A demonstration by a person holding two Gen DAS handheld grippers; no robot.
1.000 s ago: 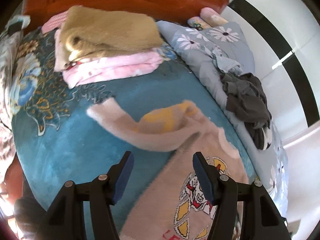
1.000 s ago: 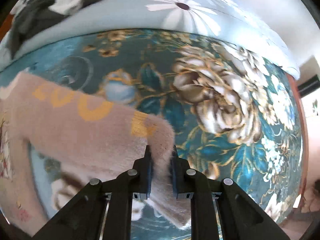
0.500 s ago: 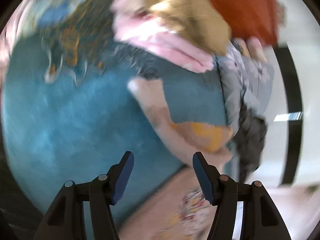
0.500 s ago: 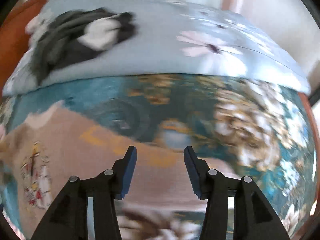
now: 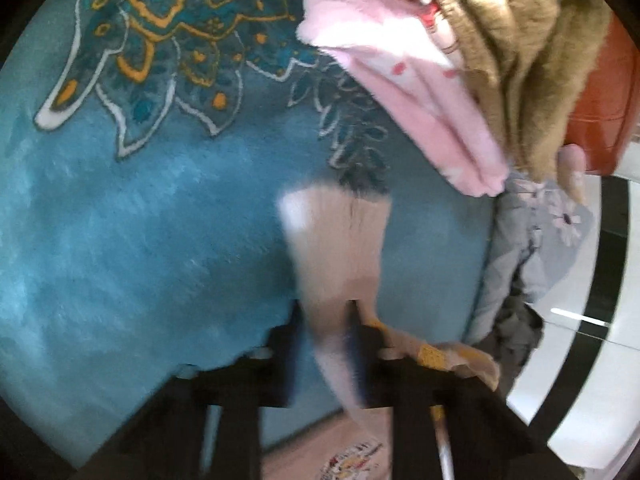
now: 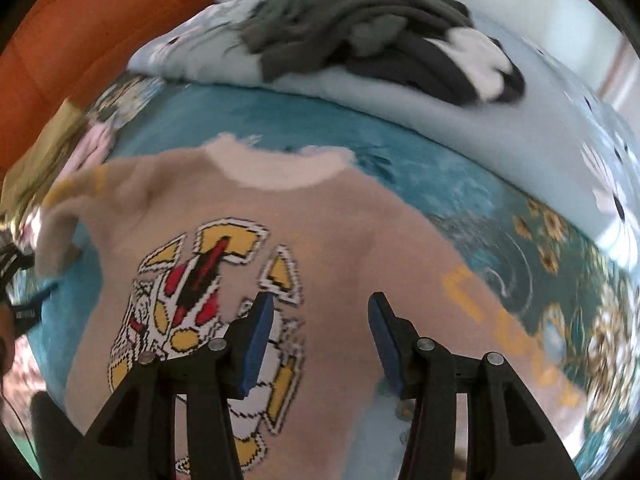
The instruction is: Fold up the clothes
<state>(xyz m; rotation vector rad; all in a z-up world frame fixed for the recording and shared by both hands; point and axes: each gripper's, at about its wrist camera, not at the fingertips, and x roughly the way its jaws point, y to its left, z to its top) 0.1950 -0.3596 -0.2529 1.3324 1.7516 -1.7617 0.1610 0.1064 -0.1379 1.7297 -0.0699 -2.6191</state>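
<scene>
— Left wrist view first: what has the left gripper (image 5: 326, 332) got?

— Its jaws are closed on the sleeve (image 5: 336, 248) of the beige sweater (image 6: 304, 248). The sleeve runs straight ahead from the fingers, long axis along the gripper's own line, cuff at the far end on the teal blanket (image 5: 140, 260), just short of the folded pink garment (image 5: 420, 92) and the tan one (image 5: 532, 60) on top of it.

— And the right gripper (image 6: 320, 340)?

— Jaws wide apart, holding nothing. It hovers over the sweater's chest, beside the knitted emblem (image 6: 208, 304), with the collar (image 6: 280, 168) farther ahead. The body lies spread face up on the blanket; the other sleeve, with yellow lettering, trails off to the right.

— So which hand leads?

— The left, I'd judge (it alone has cloth). The sleeve lies out to the left of the body, so the fold likely carries it across toward the emblem. A dark grey heap (image 6: 360, 32) waits on the pale floral quilt (image 6: 400, 104) beyond.
</scene>
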